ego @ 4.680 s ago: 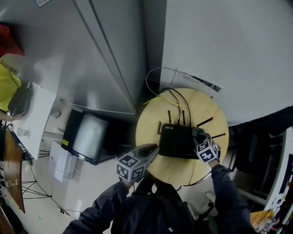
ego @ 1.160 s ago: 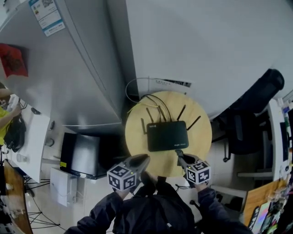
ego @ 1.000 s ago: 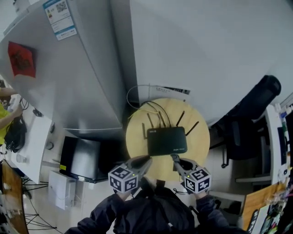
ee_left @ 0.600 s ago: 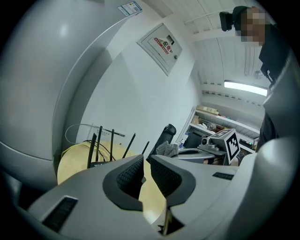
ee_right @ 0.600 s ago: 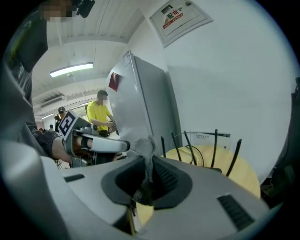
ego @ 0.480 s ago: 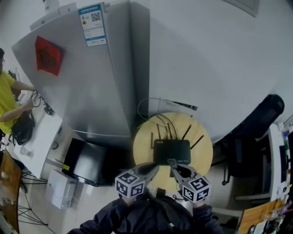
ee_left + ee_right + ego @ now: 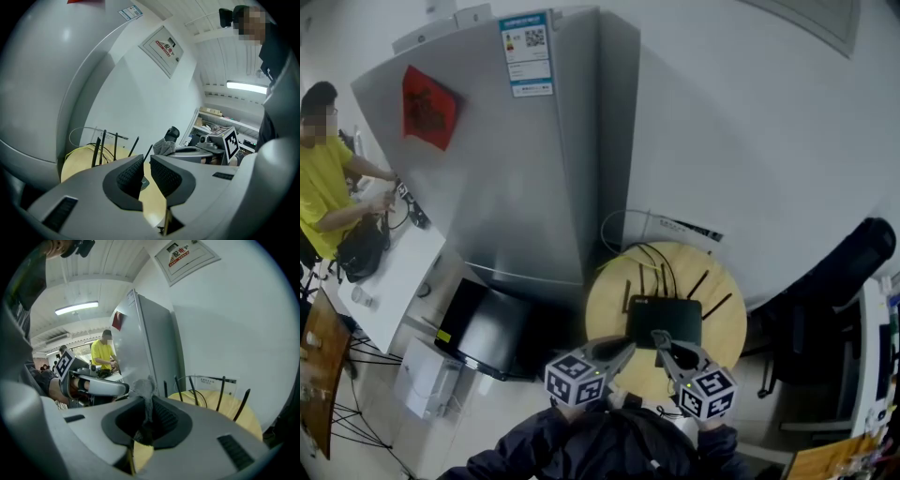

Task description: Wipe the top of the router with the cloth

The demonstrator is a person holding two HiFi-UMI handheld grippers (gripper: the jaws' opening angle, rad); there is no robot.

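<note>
Head view first: the router [image 7: 664,321] lies flat on the round table [image 7: 609,305], straight ahead of both my grippers. Its long side runs left to right across my front, and its antennas [image 7: 697,284] stand along the far edge, toward the wall. Cables trail off behind it, and the fridge [image 7: 534,178] stands to the left.

My right gripper [image 7: 657,336] has its jaws clamped on the cloth [image 7: 143,389]. A grey tuft stands up out of the pads and the rest is pinched between them. Its tips sit just at the router's near edge, toward the left half of the lid. I cannot tell whether the cloth touches the casing.

My left gripper [image 7: 627,346] is beside it, over bare table at the router's near left corner. Its jaws are drawn in to a narrow gap with nothing between them.

So the right gripper is the nearer one and the one with the cloth. The lid lies forward and a little to the right of its tips. As I judge it, the wipe wants the cloth lowered onto the top, then drawn along that left-to-right length, stopping short of the antennas at the back. The left gripper could steady the casing if it slides.
</note>
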